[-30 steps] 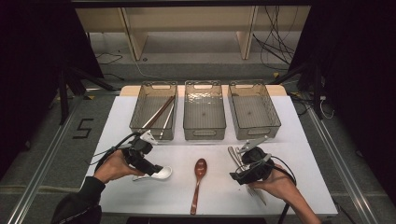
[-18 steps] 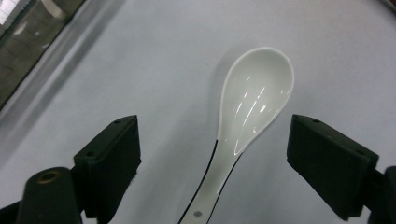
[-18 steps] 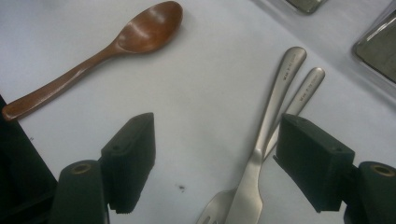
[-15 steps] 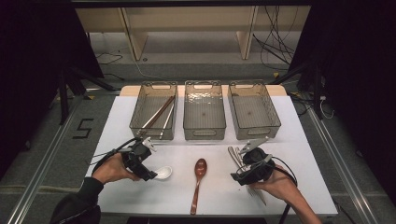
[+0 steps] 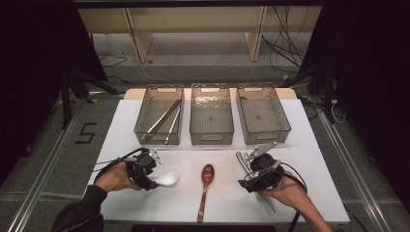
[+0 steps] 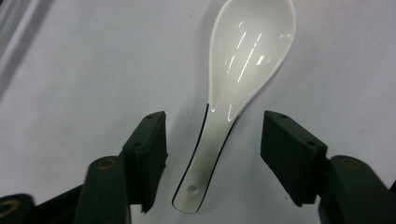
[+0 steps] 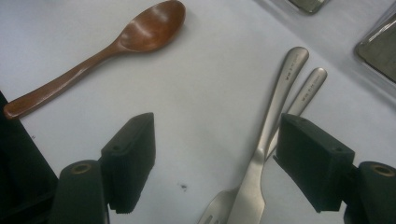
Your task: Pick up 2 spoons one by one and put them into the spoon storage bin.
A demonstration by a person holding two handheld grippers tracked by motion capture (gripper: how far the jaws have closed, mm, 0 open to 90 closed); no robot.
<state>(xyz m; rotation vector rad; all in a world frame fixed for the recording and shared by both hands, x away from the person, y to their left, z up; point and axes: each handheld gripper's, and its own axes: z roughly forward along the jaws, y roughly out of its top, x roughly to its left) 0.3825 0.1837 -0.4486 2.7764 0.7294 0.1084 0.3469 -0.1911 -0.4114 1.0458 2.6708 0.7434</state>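
Near the table's front-left corner the left tongs have just been closing around the white spoon without pinching yet, right tongs spread over two forks; only chopsticks are binned.

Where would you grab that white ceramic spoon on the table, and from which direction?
Grip the white ceramic spoon by its narrow handle, coming from above with one jaw on each long edge. The handle is slim and lies flat, while the bowl is wide, rounded and glossy, likely to slip. The left gripper already straddles the handle, its jaws just closing without touching yet.
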